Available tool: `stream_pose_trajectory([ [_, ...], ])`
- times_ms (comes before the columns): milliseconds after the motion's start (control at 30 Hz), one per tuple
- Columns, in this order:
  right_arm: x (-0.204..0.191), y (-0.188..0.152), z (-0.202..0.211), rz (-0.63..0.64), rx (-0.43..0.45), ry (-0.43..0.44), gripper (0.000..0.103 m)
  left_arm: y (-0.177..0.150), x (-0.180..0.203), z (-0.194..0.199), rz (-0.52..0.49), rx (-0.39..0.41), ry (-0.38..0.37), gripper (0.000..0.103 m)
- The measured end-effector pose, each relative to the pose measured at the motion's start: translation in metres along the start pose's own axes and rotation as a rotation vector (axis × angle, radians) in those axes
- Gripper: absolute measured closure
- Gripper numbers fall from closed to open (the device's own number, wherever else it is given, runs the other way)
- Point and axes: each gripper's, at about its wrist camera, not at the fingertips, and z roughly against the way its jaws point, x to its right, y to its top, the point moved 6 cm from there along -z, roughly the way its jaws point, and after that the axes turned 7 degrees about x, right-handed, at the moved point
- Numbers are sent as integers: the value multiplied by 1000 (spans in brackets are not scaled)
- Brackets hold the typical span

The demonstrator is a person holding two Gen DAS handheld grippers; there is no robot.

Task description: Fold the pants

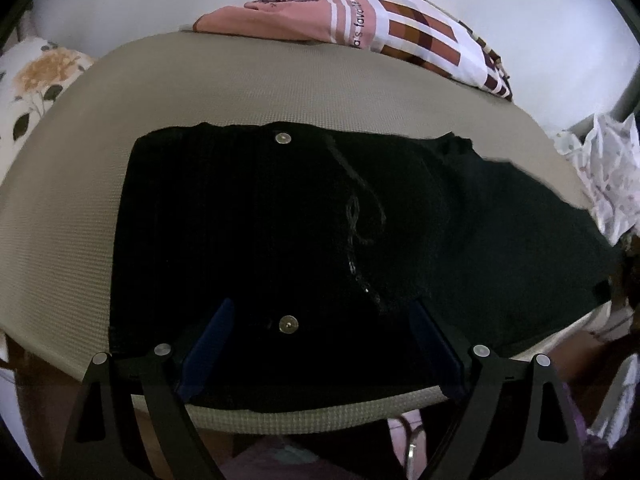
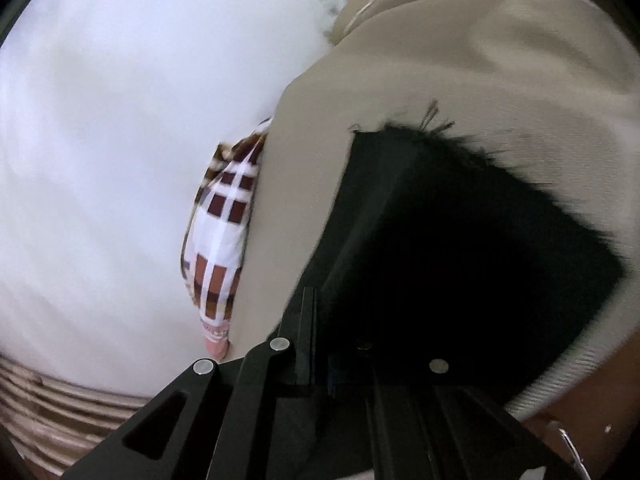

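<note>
One pair of black pants (image 1: 304,216) spread across the beige mat (image 1: 200,92), waistband end toward the left, the rest trailing off to the right edge. Two metal snaps counted on the dark cloth in the left wrist view: one at the far edge (image 1: 283,138), one near the fingers (image 1: 288,325). Left gripper (image 1: 320,344) low over the near edge of the pants, two blue-padded fingers (image 1: 212,336) spread wide, cloth lying between them, nothing pinched. Beyond the mat, one folded pink garment with stripes and lettering (image 1: 312,12), overlapped on its right by one white cloth with brown checks (image 1: 440,40). One flowered pillow (image 1: 36,80) off to the left, one crumpled pale printed cloth (image 1: 608,176) off to the right.

Over on the right wrist view, tilted hard: right gripper (image 2: 336,344) down at the black pants (image 2: 460,248), a frayed hem (image 2: 440,128) showing against the beige mat (image 2: 480,40). One finger (image 2: 306,332) seen edge-on at the left; the other lost in the black cloth, so cannot tell whether pressed together or parted, nor whether cloth is caught. Same checked cloth (image 2: 220,220) at the mat's far side, against a white surface (image 2: 100,140).
</note>
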Motion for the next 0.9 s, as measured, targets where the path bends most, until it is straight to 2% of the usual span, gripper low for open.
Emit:
stream_pose_trajectory([
  [133, 47, -13, -3, -89, -30, -55, 99, -2, 1, 4, -12, 6, -12, 14],
  [200, 59, -14, -5, -125, -32, -44, 100, -3, 3, 5, -35, 7, -7, 14],
  [300, 57, -14, -1, -97, -18, -51, 101, -5, 7, 5, -84, 7, 12, 14],
  [400, 53, -12, 11, -98, 1, -34, 101, -6, 5, 8, -147, 25, 86, 14],
  [533, 53, -15, 15, -102, 2, -28, 101, -6, -2, 15, -106, 51, 53, 14],
  [600, 66, -12, 17, -116, 18, -47, 101, -3, -3, 19, -97, 62, 53, 14],
  [733, 75, -12, 17, -171, 26, 9, 99, 0, -3, 29, -78, 88, 45, 14],
  [833, 91, -3, 31, -284, 93, 74, 97, -2, -4, 36, -28, 92, 9, 14],
  [900, 99, 4, 44, -295, 127, 79, 97, -3, -1, 37, -9, 88, -7, 14],
])
